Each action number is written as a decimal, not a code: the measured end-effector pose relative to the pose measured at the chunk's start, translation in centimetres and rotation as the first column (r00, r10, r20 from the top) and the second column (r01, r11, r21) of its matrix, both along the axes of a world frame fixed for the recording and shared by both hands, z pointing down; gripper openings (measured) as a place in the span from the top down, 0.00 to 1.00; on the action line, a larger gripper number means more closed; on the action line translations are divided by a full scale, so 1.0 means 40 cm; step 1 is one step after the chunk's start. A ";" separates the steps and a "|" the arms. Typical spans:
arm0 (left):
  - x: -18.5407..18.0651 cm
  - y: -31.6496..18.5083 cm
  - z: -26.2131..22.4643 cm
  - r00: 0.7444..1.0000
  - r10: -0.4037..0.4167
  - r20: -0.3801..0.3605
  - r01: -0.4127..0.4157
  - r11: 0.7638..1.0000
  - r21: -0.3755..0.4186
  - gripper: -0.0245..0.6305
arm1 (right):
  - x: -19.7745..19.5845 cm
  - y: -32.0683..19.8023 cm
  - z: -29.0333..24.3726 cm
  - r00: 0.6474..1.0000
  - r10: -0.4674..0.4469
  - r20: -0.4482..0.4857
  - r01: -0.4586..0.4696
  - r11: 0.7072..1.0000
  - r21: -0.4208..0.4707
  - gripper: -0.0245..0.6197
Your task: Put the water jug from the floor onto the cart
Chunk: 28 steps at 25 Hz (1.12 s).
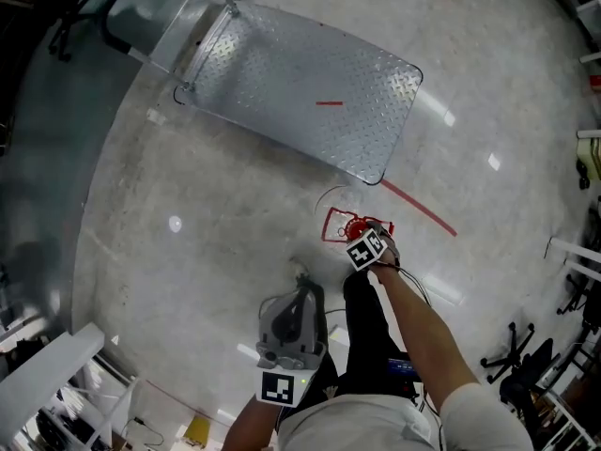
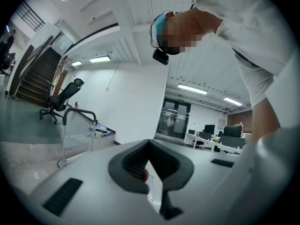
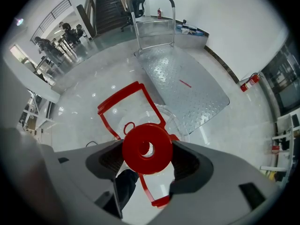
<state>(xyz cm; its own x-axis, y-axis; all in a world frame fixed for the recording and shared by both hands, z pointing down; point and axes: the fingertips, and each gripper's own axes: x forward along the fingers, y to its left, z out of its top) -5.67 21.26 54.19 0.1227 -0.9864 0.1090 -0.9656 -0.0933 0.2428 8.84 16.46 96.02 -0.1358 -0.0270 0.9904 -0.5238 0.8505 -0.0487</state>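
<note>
Jug [image 1: 338, 222] lies just beside the cart [image 1: 282, 73] corner, right gripper [image 3: 146, 154] jaws pinching its red cap [image 3: 135, 159], left gripper [image 2: 149, 172] jaws pressed together, empty; I'd lift straight, slowly, avoiding swing.

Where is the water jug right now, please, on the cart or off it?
Off it: the jug is beside the cart, over bare floor, its red cap in the right gripper.

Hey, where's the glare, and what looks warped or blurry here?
Head view: lamp glare spots on the glossy floor beside the cart. Right gripper view: fisheye bends straight lines, water jug cap sharp. Left gripper view: foreground soft, dark vignette corners.
</note>
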 end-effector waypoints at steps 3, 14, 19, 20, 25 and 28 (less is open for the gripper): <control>-0.013 0.000 -0.059 1.000 -0.002 -0.008 0.002 0.999 0.045 0.96 | 0.009 -0.005 -0.099 1.000 0.007 0.005 -0.007 1.000 0.004 0.49; -0.046 0.072 -0.305 0.998 0.057 -0.006 -0.055 0.978 0.202 0.96 | 0.046 -0.001 -0.436 0.998 0.067 0.023 -0.068 0.997 0.045 0.49; -0.044 0.053 -0.342 0.995 0.097 0.001 -0.095 0.971 0.218 0.96 | 0.059 -0.073 -0.517 0.994 0.106 0.033 -0.109 0.990 0.092 0.49; -0.044 0.043 -0.345 0.995 0.101 -0.004 -0.098 0.972 0.214 0.96 | 0.060 -0.090 -0.525 0.993 0.110 0.036 -0.113 0.989 0.100 0.49; -0.031 -0.061 -0.344 0.996 0.090 0.011 -0.090 0.971 0.223 0.96 | 0.062 -0.213 -0.549 0.988 0.139 0.064 -0.146 0.982 0.118 0.49; -0.016 -0.155 -0.326 0.995 0.094 0.043 -0.101 0.972 0.213 0.96 | 0.052 -0.295 -0.538 0.988 0.131 0.076 -0.139 0.983 0.116 0.49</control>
